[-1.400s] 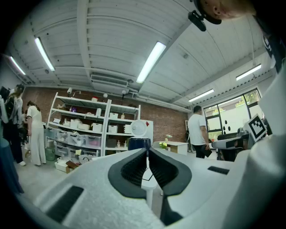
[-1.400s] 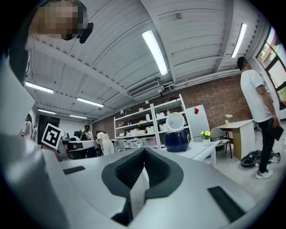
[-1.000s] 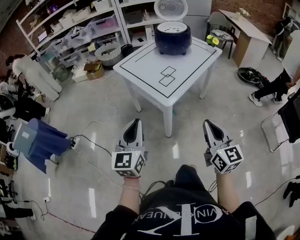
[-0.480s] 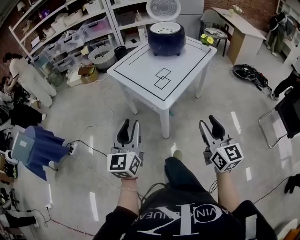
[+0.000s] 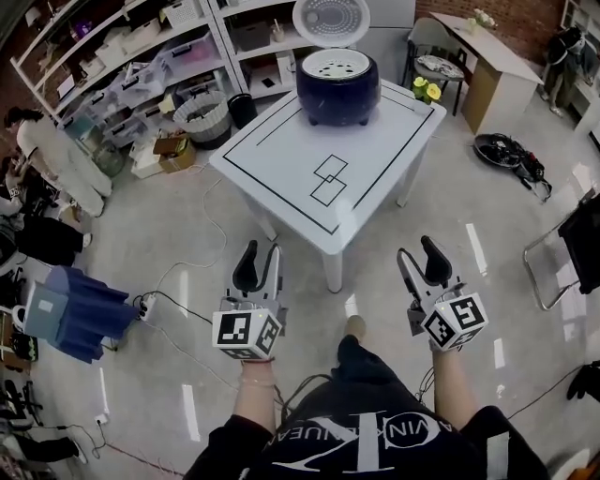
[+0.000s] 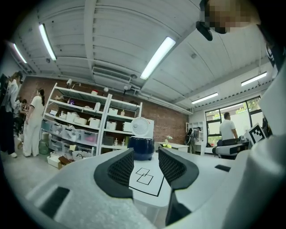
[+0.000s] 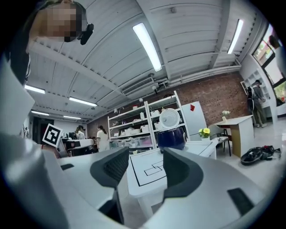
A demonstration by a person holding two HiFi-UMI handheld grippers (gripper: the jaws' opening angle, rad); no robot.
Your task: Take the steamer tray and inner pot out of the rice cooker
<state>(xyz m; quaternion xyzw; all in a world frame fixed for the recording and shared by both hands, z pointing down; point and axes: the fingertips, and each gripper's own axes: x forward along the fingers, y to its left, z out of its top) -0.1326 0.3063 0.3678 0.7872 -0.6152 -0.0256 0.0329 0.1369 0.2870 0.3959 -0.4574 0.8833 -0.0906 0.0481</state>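
Observation:
A dark blue rice cooker (image 5: pixel 337 89) stands at the far end of the white table (image 5: pixel 281 178) with its round white lid (image 5: pixel 330 19) raised. A white perforated steamer tray (image 5: pixel 337 64) sits in its top; the inner pot is hidden under it. My left gripper (image 5: pixel 258 261) and right gripper (image 5: pixel 422 261) hang over the floor, short of the table's near corner. Both point level at the table, with their jaws opening and nothing between them. The cooker (image 6: pixel 141 147) shows far beyond the left gripper (image 6: pixel 146 167), and the cooker (image 7: pixel 171 137) likewise beyond the right gripper (image 7: pixel 146 167).
Shelves with bins (image 5: pixel 141 66) line the back left, with people (image 5: pixel 56 159) beside them. Cables (image 5: pixel 187 281) and a blue bundle (image 5: pixel 80 314) lie on the floor at left. A side desk (image 5: pixel 487 66) and a bag (image 5: pixel 506 155) are at right.
Both grippers' jaws have gone from shut to apart. The person has stepped forward, so the table and cooker are nearer.

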